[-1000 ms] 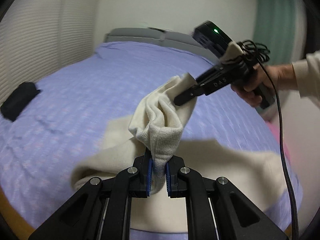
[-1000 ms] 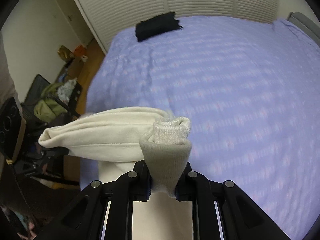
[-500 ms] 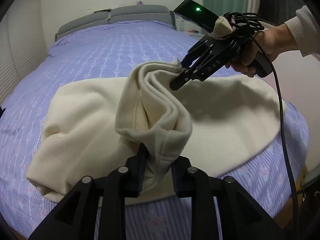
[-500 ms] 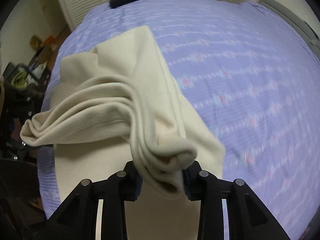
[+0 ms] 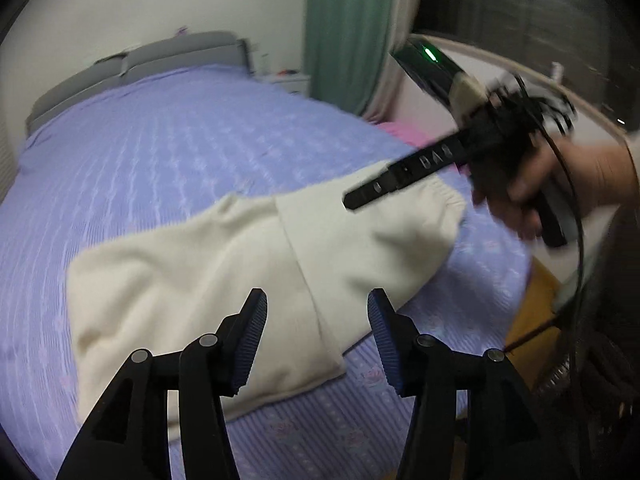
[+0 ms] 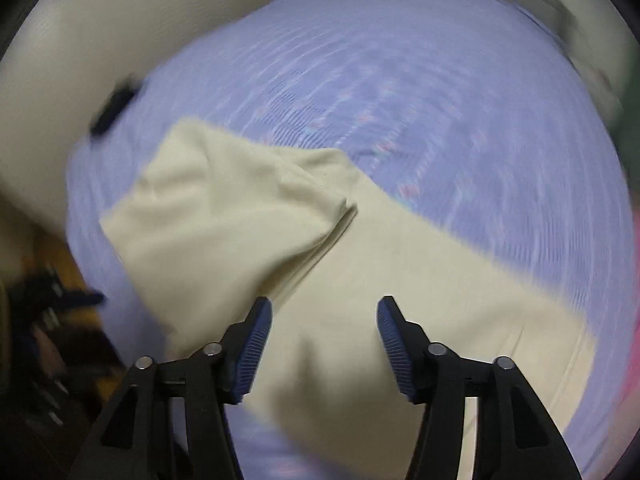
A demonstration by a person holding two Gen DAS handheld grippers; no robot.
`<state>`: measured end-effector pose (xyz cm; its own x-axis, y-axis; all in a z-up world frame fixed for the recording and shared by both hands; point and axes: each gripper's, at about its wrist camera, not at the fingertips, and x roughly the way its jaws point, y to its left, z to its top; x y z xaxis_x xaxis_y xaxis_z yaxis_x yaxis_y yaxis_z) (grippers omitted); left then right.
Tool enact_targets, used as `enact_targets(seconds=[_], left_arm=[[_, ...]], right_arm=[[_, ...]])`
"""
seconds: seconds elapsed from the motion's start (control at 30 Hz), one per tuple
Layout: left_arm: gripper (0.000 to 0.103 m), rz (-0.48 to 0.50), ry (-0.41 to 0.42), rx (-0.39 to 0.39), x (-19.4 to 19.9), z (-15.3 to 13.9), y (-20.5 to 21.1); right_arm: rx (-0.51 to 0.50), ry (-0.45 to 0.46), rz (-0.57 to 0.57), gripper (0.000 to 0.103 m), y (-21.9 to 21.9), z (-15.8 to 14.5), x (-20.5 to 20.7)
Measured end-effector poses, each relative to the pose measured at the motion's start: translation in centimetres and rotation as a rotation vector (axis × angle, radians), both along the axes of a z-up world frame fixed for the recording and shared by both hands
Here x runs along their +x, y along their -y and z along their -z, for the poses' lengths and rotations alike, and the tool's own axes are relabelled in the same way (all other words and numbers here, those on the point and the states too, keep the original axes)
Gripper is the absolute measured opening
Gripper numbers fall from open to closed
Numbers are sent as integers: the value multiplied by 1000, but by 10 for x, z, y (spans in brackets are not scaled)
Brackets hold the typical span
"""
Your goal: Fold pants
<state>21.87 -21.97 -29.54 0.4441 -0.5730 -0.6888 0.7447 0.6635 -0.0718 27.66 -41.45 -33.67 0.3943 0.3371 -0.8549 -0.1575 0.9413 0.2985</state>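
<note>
The cream pants [image 5: 224, 264] lie folded on the purple bed [image 5: 152, 152], one layer laid over the other with a fold edge across the middle. They also show in the right wrist view [image 6: 248, 220]. My left gripper [image 5: 317, 320] is open and empty just above the near edge of the pants. My right gripper [image 6: 324, 328] is open and empty above the pants. In the left wrist view the right gripper [image 5: 360, 196] hovers over the far end near the waistband, held by a hand.
A dark cloth [image 6: 114, 106] lies at the far side of the bed. The grey headboard [image 5: 136, 60] and a green curtain [image 5: 344, 28] are behind. The bed edge and wooden floor [image 5: 532, 308] are on the right, with a pink item [image 5: 404, 134] beside the bed.
Both grippers have let go of the pants and opened. The pants dropped flat onto the bed in a fold. Both grippers have pulled up and back.
</note>
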Motion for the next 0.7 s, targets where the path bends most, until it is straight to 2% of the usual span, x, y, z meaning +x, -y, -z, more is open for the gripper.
enact_targets(seconds=[0.1, 0.2, 0.3, 0.4, 0.5, 0.6, 0.7], left_arm=[[55, 82, 14, 6, 22, -12, -21], [55, 181, 5, 48, 66, -13, -34], [55, 322, 13, 112, 112, -5, -35], [55, 487, -14, 171, 159, 1, -25], [55, 609, -8, 233, 196, 9, -9], [55, 729, -4, 285, 218, 20, 12], [55, 813, -37, 315, 223, 39, 24]], right_arm=[[156, -34, 261, 78, 10, 6, -34], [301, -31, 520, 78, 1, 25, -72], [315, 0, 673, 78, -23, 39, -93], [339, 39, 852, 78, -54, 52, -109], [352, 29, 1049, 78, -83, 69, -123], [396, 4, 1163, 78, -104, 86, -131], [443, -22, 1217, 78, -119, 98, -135]])
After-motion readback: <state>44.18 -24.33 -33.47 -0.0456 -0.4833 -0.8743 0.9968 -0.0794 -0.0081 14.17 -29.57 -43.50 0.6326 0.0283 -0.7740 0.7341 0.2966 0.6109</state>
